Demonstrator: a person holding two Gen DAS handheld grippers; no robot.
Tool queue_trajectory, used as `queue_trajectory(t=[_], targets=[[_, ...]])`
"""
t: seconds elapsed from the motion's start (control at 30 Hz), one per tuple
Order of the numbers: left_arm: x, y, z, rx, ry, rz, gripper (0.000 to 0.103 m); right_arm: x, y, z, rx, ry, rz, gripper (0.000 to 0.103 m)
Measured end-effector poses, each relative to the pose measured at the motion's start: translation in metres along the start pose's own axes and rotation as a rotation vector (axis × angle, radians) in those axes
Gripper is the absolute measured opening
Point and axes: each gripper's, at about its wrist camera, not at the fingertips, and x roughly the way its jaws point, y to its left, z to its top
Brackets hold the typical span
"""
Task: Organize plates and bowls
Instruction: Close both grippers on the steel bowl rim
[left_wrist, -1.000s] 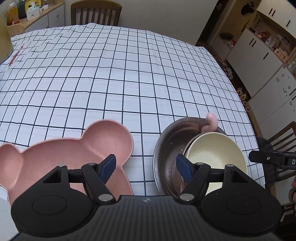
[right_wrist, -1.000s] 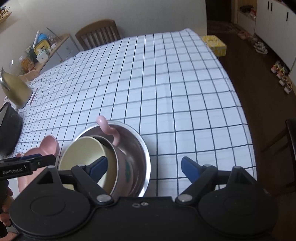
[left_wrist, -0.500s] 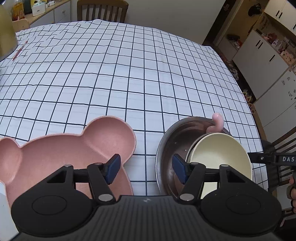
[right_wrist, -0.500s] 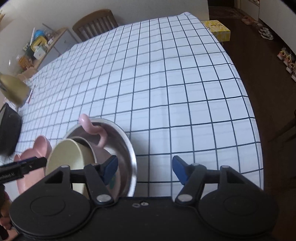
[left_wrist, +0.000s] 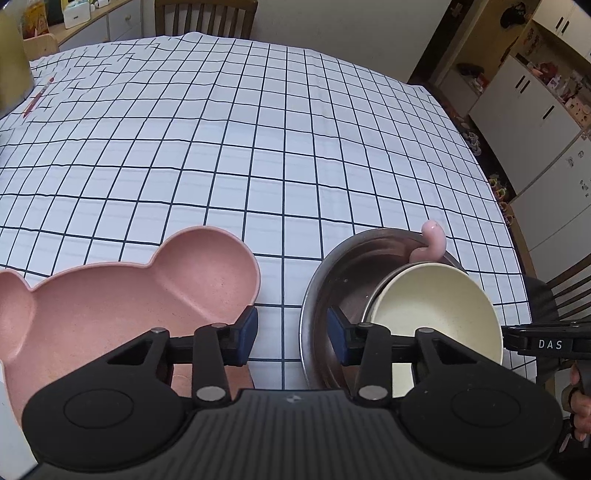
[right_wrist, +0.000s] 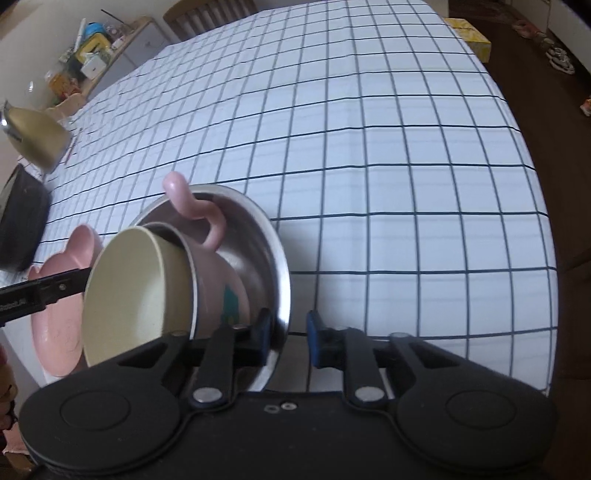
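Table w/ white black-grid cloth fills most of both views; wooden chair at far end, white cabinets off to the right in left-wrist view. Pink bear-shaped plate lies flat at near left edge of cloth, one ear toward the steel bowl, apart from it by a strip of cloth. Steel bowl sits near the table's front edge, just right of the plate. Inside it, a pink cup w/ curled handle lies tilted on its side, handle sticking up past the far rim. A cream bowl is nested in the cup's mouth, also tilted, opening facing left in right-wrist view. Left gripper low over the gap btwn plate and steel bowl: jaws closing, only bare cloth btwn them, left pad at plate's edge, right pad inside steel bowl's left rim; contact w/ either can't be told. Right gripper: jaws clenched on steel bowl's near-right rim, one pad inside, one outside.
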Motion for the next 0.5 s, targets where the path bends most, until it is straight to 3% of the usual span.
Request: queue_trajectory(t=[0.47,0.5], targets=[[0.028,-0.015,-0.009,-0.050,0.076,-0.059,0.030,-0.007,-0.016,0.007,-0.039,0.011,-0.030,0.009],[0.031,-0.015,-0.010,-0.058,0.085,-0.060,0.025,-0.007,-0.017,0.007,-0.040,0.011,-0.026,0.010]])
